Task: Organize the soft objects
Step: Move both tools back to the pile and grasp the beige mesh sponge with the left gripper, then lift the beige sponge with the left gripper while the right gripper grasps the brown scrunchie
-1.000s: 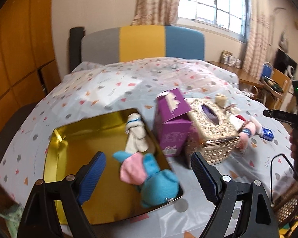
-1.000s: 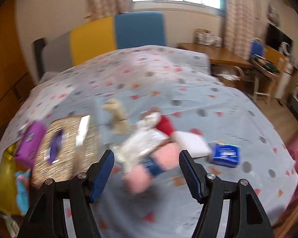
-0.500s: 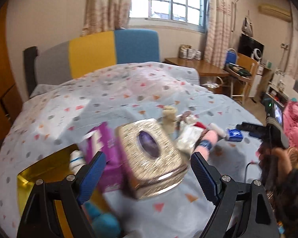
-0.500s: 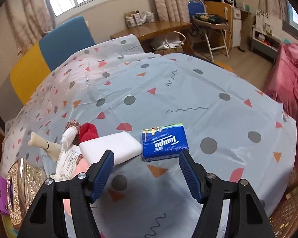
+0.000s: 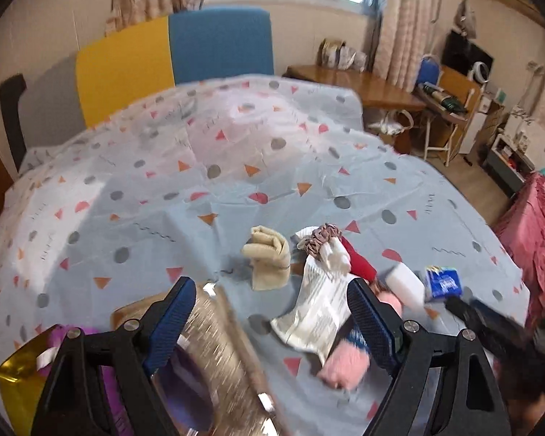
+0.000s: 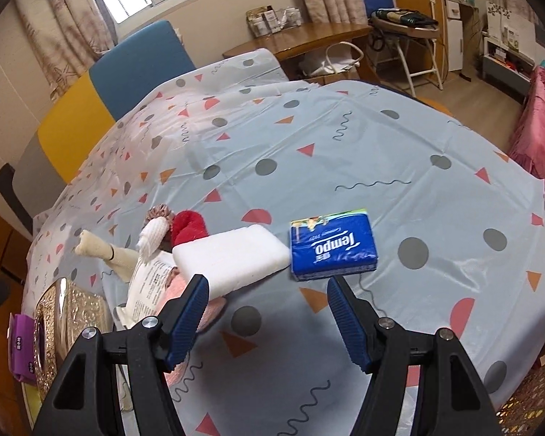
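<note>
Patterned tablecloth (image 6: 345, 152) — wooden desk (image 6: 309, 38)

Left gripper (image 5: 269, 312) at the bottom of the left wrist frame, pointing steeply down, jaws wide apart, nothing clamped between the blue pads (image 5: 170, 318). Black arms run to the lower corners of the frame. Right gripper (image 6: 269, 303) at bottom center of the right wrist frame, also tilted down, jaws apart, nothing gripped, pads (image 6: 345, 318) clear. In the left wrist frame the right gripper shows blurred at lower right (image 5: 490, 330).
</note>
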A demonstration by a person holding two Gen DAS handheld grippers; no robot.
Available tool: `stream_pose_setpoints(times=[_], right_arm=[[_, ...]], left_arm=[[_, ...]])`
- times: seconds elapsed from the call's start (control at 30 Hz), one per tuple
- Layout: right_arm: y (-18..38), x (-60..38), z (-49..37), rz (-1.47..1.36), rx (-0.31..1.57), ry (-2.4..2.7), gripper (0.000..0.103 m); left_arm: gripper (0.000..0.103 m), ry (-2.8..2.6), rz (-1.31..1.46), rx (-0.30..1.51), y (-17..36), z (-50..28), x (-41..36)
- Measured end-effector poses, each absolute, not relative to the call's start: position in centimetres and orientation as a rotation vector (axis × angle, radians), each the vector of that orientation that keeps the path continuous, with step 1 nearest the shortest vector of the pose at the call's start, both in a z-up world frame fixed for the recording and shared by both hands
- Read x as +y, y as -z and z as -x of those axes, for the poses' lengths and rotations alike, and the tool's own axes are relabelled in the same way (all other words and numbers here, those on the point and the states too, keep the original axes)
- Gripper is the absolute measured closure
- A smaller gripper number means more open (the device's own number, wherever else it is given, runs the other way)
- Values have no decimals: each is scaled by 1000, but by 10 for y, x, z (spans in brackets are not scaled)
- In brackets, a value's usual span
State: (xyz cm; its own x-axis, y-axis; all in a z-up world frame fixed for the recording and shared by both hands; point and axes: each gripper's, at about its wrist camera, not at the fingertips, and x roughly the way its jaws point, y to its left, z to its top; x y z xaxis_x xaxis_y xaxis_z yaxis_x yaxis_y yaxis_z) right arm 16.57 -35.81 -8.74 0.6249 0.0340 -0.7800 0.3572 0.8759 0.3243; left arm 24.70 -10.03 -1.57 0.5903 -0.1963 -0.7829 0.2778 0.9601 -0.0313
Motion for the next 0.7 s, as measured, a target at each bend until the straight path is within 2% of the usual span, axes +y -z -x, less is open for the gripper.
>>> stream_pose_setpoints(times=[0.23,0.3,0.37,0.43,0.47,0.7], right_arm=[[89,-356,-169,-501,900,151,34],[91,-356,-170,-506,908,139,34],[91,-355,-170,-508,912,135,34],[92,-355,-170,-512,914,130,34],[92,-355,-170,-513,915,128,34],[94,-357,-170,-516,925,144,34]], left_arm=[[17,201,-150,1005,57,-307,-128],[23,173,-158,1035,67,-319,-130],[40,183,-137,1072,77,-330,-132],[51,188,-120,1108,85,-335,-133],[60,194,-118,1120,89,-337,-133],[65,255,-104,1070,84,-328,-135]])
